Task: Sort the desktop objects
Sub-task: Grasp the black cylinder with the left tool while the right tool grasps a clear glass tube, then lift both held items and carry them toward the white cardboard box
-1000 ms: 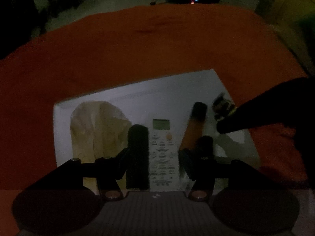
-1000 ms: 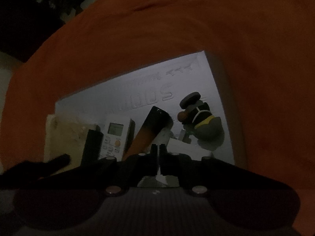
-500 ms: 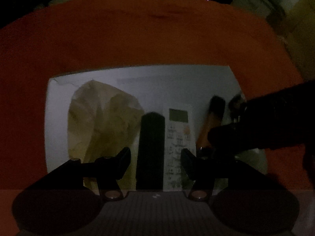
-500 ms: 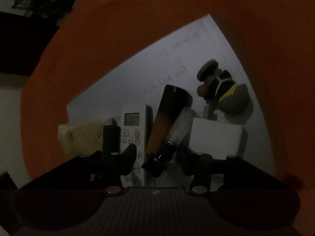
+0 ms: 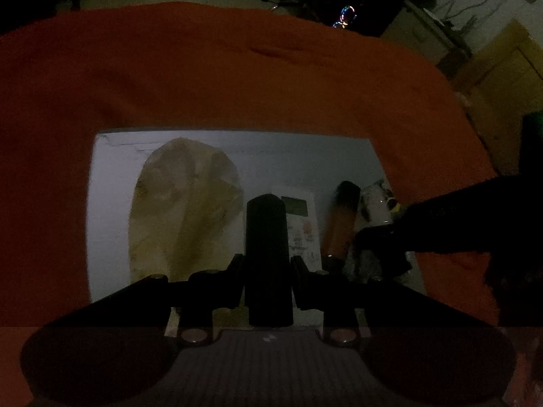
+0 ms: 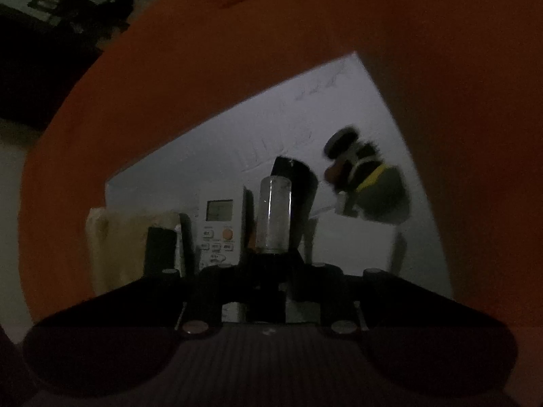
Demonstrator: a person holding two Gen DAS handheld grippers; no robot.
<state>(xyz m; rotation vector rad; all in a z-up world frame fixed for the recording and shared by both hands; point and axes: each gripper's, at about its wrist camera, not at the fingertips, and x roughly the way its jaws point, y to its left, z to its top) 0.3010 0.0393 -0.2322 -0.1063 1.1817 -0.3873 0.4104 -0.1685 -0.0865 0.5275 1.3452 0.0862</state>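
In dim light a white tray (image 5: 305, 156) lies on an orange cloth. A black remote (image 5: 268, 254) runs lengthwise between the fingers of my left gripper (image 5: 268, 264), whose jaws are closing and press on its sides. Beside it are a white remote with a display (image 5: 302, 230) and an orange-and-black tube (image 5: 341, 224). In the right wrist view a clear bottle with a dark cap (image 6: 274, 217) stands upright in my right gripper (image 6: 273, 261), whose jaws are closing onto its lower end. The white remote (image 6: 219, 224) and tube (image 6: 298, 183) lie just behind it.
A crumpled tan paper bag (image 5: 180, 210) fills the tray's left part. A dark toy figure with a yellow band (image 6: 370, 179) and a white box (image 6: 356, 247) sit at the tray's right. The orange cloth (image 5: 237, 78) surrounds the tray; dark room furniture lies beyond.
The left gripper slid left from the white remote to straddle the black remote and closed on it. The right gripper opened around the clear bottle, then closed; the bottle now stands upright.
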